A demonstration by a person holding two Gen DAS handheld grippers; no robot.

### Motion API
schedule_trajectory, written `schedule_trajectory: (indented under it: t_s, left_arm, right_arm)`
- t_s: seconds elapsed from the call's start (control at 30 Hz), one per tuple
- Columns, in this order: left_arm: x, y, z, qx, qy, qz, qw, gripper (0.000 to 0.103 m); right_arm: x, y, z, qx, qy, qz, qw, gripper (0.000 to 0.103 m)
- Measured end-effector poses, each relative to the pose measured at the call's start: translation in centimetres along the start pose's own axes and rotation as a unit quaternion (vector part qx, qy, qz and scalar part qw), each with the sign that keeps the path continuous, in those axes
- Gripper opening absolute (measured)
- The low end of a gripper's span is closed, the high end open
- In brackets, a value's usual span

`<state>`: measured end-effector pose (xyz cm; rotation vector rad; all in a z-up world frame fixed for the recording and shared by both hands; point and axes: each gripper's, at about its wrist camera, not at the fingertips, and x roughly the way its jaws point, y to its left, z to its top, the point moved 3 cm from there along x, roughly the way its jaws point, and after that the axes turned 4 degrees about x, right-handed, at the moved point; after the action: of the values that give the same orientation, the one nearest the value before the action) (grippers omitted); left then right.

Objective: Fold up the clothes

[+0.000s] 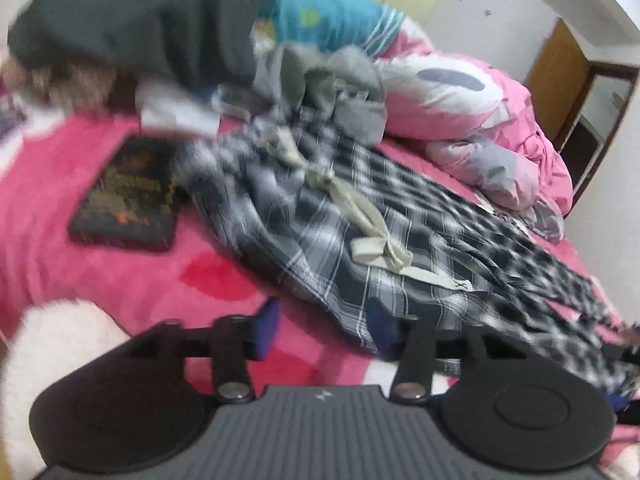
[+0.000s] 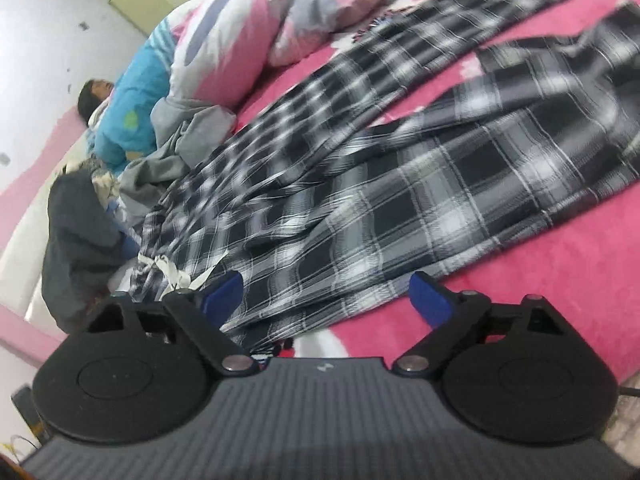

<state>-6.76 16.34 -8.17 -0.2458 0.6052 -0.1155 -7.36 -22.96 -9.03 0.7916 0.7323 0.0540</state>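
Plaid trousers [image 1: 360, 216] with a cream drawstring [image 1: 372, 220] lie spread on the pink bed [image 1: 100, 272]; the left hand-held gripper [image 1: 324, 330] hangs spread at their edge. Right wrist view: the right hand-held gripper [image 2: 326, 294], jaws apart, straddles the trousers' [image 2: 400, 184] hem, holding nothing.

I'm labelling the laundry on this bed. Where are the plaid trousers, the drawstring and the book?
plaid trousers [image 2: 420, 208]: right wrist view, middle of the near leg.
drawstring [image 1: 376, 246]: left wrist view, its knotted bow.
book [image 1: 128, 196]: left wrist view, centre of the dark cover.
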Motion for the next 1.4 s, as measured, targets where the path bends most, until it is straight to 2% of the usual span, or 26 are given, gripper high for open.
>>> schedule_trajectory:
  t_s: [0.13, 0.27, 0.37, 0.43, 0.57, 0.73, 0.8, 0.87, 0.93, 1.07, 1.17, 1.2, 1.23, 1.33, 1.4]
  left_arm:
    - [-1.8, -1.4, -0.3, 0.058, -0.036, 0.016, 0.9975, 0.053]
    - [-2.0, -5.4, -0.8, 0.137, -0.042, -0.027, 0.9894, 0.055]
    - [-0.5, -9.2, -2.0, 0.222, -0.022, -0.055, 0.9733, 0.059]
    - [0.5, -11.2, -2.9, 0.272, -0.013, -0.051, 0.9609, 0.059]
    - [1.9, -14.5, -4.5, 0.352, -0.012, -0.048, 0.9348, 0.059]
    - [2.2, -16.8, -6.0, 0.408, -0.020, -0.049, 0.9114, 0.059]
    - [2.4, -17.7, -6.6, 0.429, -0.023, -0.049, 0.9015, 0.059]
    - [2.7, -18.0, -6.5, 0.433, -0.022, -0.046, 0.9001, 0.059]
    - [3.0, -18.1, -6.3, 0.425, -0.018, -0.044, 0.9039, 0.059]
    - [3.4, -17.9, -5.8, 0.408, -0.007, -0.043, 0.9121, 0.059]
    - [3.7, -17.9, -5.6, 0.397, -0.001, -0.041, 0.9169, 0.059]
    - [3.8, -17.9, -5.6, 0.395, 0.001, -0.041, 0.9179, 0.059]
    - [3.8, -17.9, -5.6, 0.393, 0.002, -0.040, 0.9189, 0.059]
    - [3.8, -17.8, -5.6, 0.391, 0.003, -0.037, 0.9197, 0.059]
    - [3.8, -17.9, -5.6, 0.392, 0.003, -0.037, 0.9191, 0.059]
  right_arm:
    - [-0.6, -1.4, 0.3, 0.027, -0.008, 0.010, 1.000, 0.078]
    - [-1.2, -2.8, 0.5, 0.053, -0.016, 0.020, 0.998, 0.072]
    - [-1.8, -4.1, 0.7, 0.073, -0.024, 0.026, 0.997, 0.066]
    - [-2.5, -5.5, 0.9, 0.090, -0.034, 0.024, 0.995, 0.060]
    - [-4.0, -8.6, 1.8, 0.131, -0.061, 0.020, 0.989, 0.056]
    - [-6.5, -12.6, 3.7, 0.173, -0.112, 0.005, 0.979, 0.053]
    - [-7.5, -13.7, 5.0, 0.166, -0.135, -0.013, 0.977, 0.053]
    - [-8.5, -14.9, 6.4, 0.158, -0.159, -0.032, 0.974, 0.054]
    - [-9.5, -16.0, 7.7, 0.149, -0.183, -0.051, 0.970, 0.055]
    - [-9.7, -18.2, 10.7, 0.137, -0.200, -0.083, 0.967, 0.060]
    - [-8.3, -17.1, 11.6, 0.110, -0.181, -0.060, 0.975, 0.064]
    - [-7.9, -16.7, 11.9, 0.100, -0.174, -0.051, 0.978, 0.051]
    - [-7.4, -16.3, 12.1, 0.091, -0.168, -0.043, 0.981, 0.011]
    - [-6.1, -15.1, 12.9, 0.062, -0.147, -0.018, 0.987, 0.009]
    - [-5.4, -10.6, 12.2, -0.008, -0.141, 0.009, 0.990, 0.009]
